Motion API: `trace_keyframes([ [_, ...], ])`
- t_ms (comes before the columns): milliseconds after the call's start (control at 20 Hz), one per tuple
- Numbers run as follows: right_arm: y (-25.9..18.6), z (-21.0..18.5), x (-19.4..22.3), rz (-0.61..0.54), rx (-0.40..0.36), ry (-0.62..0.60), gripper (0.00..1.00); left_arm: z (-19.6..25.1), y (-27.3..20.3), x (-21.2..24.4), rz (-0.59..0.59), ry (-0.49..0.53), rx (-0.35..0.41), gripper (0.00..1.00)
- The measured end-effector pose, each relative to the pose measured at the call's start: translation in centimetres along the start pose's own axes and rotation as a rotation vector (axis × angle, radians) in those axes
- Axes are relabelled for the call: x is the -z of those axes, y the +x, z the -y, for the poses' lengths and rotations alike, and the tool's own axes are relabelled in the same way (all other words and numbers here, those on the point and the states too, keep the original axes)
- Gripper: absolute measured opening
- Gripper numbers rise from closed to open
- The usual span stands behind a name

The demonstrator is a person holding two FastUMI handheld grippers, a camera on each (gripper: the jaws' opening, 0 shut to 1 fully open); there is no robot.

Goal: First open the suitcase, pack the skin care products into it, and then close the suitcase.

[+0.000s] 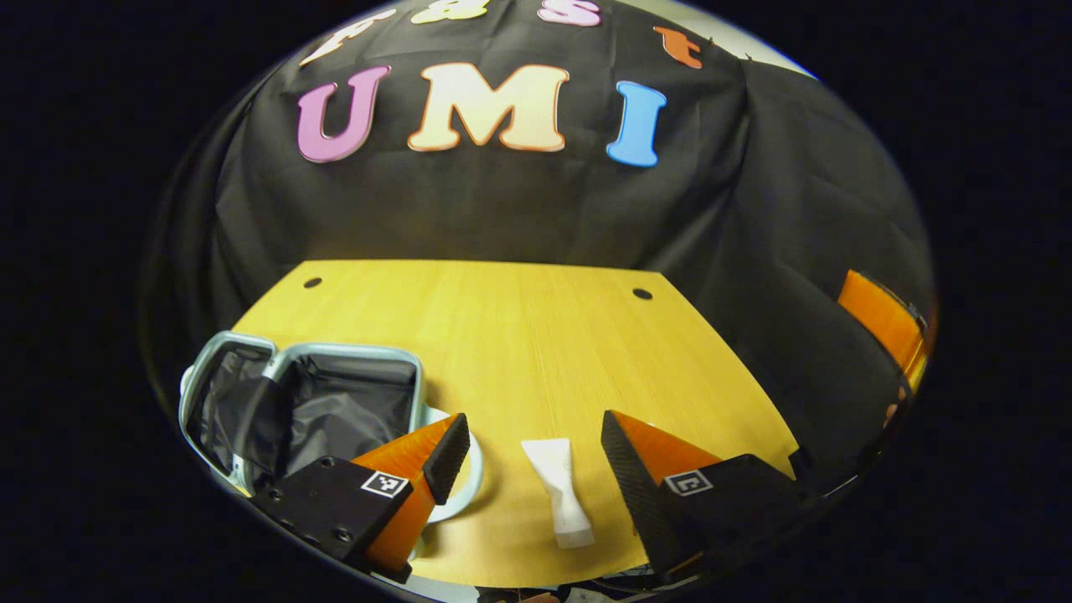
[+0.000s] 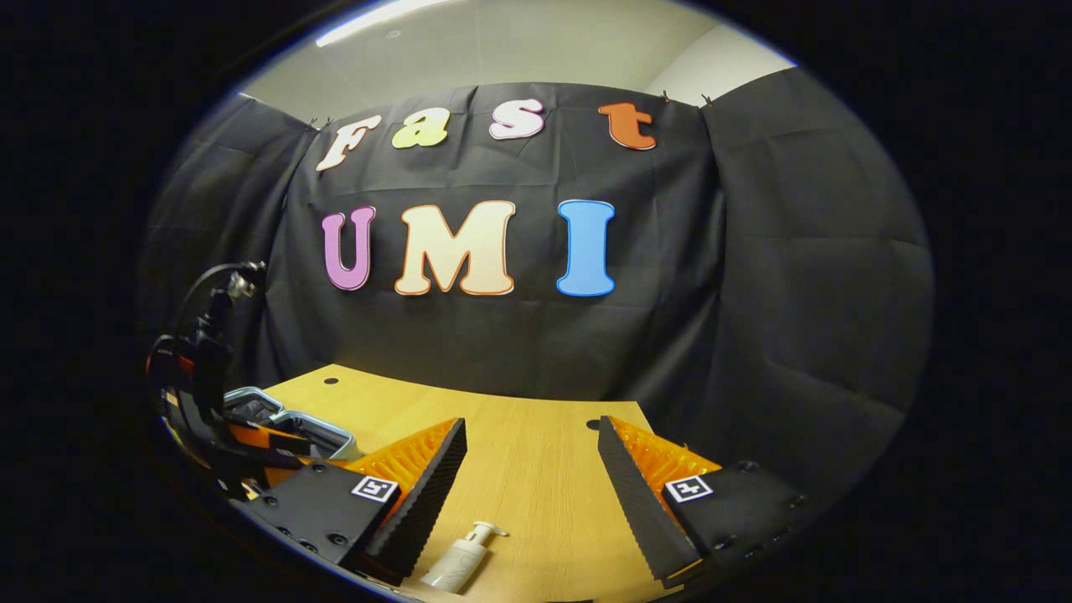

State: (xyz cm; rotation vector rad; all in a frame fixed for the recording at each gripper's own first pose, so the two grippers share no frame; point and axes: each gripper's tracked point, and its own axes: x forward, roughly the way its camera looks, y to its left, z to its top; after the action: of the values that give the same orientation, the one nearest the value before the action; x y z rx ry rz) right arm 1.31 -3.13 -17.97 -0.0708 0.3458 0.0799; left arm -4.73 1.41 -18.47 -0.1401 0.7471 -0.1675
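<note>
With your left gripper (image 1: pixel 532 456) spread wide over the white tube (image 1: pixel 557 492) at lower centre, drop squarely before closing, while your right gripper (image 2: pixel 532 473), equally wide, hangs above the pump bottle (image 2: pixel 463 559), cut off low; the open suitcase (image 1: pixel 347 394) at lower left is partly hidden.

the right gripper (image 2: pixel 532 469) hangs above a yellow wooden table (image 2: pixel 536 452) with its jaws spread wide apart, holding nothing. between them, near the bottom edge, a white plastic pump bottle (image 2: pixel 463 559) lies on its side on the tabletop, its pump head pointing to the right and away. at far left the left gripper (image 2: pixel 209 368), with a black cable looping over it, sits in front of an open pale blue suitcase with a dark lining (image 2: pixel 289 419). two small dark holes mark the table's far edge.
</note>
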Motion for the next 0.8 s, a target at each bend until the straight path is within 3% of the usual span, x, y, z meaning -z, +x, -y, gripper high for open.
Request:
trace_keyframes([
  [650, -0.4, 0.0, 3.6, -0.107, 0.019, -0.034, 1.00, 2.2, 6.4, 11.2, -0.278, -0.015, 0.040, 0.93],
  [800, 0.0, -1.1, 6.1, -0.181, -0.003, -0.028, 1.00, 1.2, 6.9, 13.3, -0.332, -0.030, 0.001, 0.80],
])
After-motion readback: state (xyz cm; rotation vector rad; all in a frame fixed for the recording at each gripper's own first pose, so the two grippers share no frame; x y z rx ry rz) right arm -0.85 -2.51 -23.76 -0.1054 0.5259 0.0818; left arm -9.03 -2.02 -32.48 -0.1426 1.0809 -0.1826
